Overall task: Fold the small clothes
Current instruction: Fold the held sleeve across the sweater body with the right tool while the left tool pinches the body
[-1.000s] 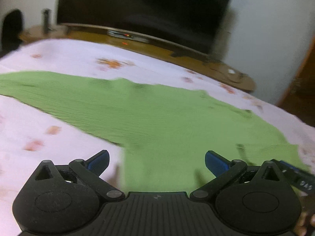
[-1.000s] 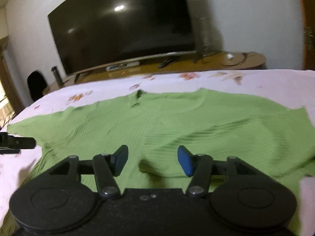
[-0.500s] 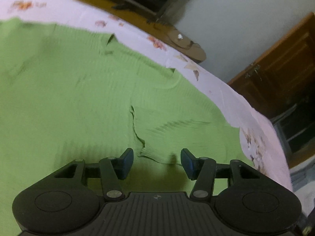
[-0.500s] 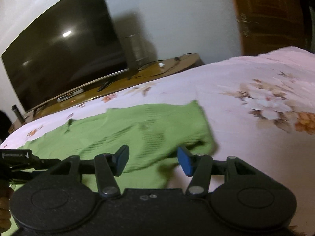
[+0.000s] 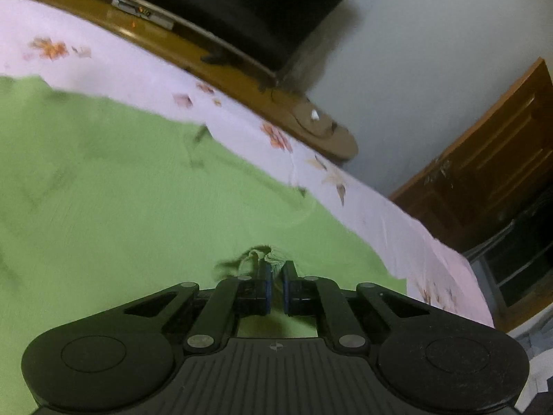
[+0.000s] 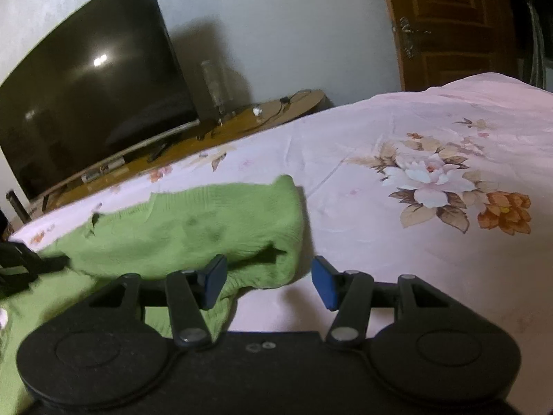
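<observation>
A green knitted top [image 5: 121,190] lies spread on a pale floral bedsheet [image 5: 380,214]. My left gripper [image 5: 275,278] is shut on a pinched fold of the green top near its right edge. In the right wrist view the top [image 6: 193,228] lies left of centre with its sleeve end bunched. My right gripper [image 6: 269,283] is open, its jaws on either side of the sleeve's right edge, just above the sheet [image 6: 414,242]. The left gripper's body [image 6: 17,266] shows at the far left of that view.
A large dark television [image 6: 86,103] stands on a wooden stand [image 5: 214,72] beyond the bed's far edge. A brown wooden door [image 6: 449,24] is at the right. The bed's right edge [image 5: 459,276] drops off near the left gripper.
My left gripper has shut on a fold of the green top. My right gripper has moved right toward the sleeve's end and stays open.
</observation>
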Action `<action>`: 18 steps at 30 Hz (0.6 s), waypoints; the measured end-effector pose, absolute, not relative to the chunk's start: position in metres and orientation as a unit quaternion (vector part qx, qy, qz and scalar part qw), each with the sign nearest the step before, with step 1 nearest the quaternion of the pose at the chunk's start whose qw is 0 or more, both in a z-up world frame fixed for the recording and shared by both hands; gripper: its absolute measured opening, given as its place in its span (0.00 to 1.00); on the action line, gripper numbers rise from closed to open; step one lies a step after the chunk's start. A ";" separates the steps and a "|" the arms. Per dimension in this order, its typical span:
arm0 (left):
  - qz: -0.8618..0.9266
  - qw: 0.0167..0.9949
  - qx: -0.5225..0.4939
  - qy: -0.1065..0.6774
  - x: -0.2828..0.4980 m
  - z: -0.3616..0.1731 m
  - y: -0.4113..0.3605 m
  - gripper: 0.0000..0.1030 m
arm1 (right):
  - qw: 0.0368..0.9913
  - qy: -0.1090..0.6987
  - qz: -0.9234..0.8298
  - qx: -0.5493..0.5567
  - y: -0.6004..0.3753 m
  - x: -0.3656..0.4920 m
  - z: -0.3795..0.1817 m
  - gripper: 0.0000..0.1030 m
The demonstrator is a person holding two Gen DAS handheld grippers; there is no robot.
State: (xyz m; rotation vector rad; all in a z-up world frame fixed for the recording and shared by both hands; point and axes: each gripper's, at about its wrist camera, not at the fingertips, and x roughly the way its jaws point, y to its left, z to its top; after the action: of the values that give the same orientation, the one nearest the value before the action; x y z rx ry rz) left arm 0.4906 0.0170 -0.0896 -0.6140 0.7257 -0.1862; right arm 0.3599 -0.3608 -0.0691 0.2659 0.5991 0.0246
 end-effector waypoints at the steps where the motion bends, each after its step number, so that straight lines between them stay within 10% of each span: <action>1: -0.087 0.887 -0.294 0.346 0.488 -0.088 0.023 0.06 | 0.945 0.300 0.016 0.129 -0.359 0.364 -0.072 0.52; 13: -0.078 0.899 -0.285 0.322 0.482 -0.091 0.078 0.06 | 0.925 0.353 0.048 0.133 -0.342 0.405 -0.102 0.49; 14: -0.079 0.900 -0.284 0.321 0.482 -0.091 0.080 0.06 | 0.926 0.353 0.046 0.129 -0.341 0.405 -0.103 0.43; 15: -0.078 0.902 -0.280 0.319 0.483 -0.090 0.083 0.06 | 0.927 0.351 0.043 0.123 -0.340 0.405 -0.103 0.16; 18: -0.083 0.907 -0.275 0.309 0.485 -0.085 0.090 0.06 | 0.930 0.346 0.045 0.116 -0.339 0.405 -0.103 0.12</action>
State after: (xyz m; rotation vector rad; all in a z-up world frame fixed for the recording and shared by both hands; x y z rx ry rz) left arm 0.4846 0.0902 -0.0855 -0.5671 0.6384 -0.1709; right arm 0.4052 -0.3390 -0.1032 0.2369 0.7078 0.0920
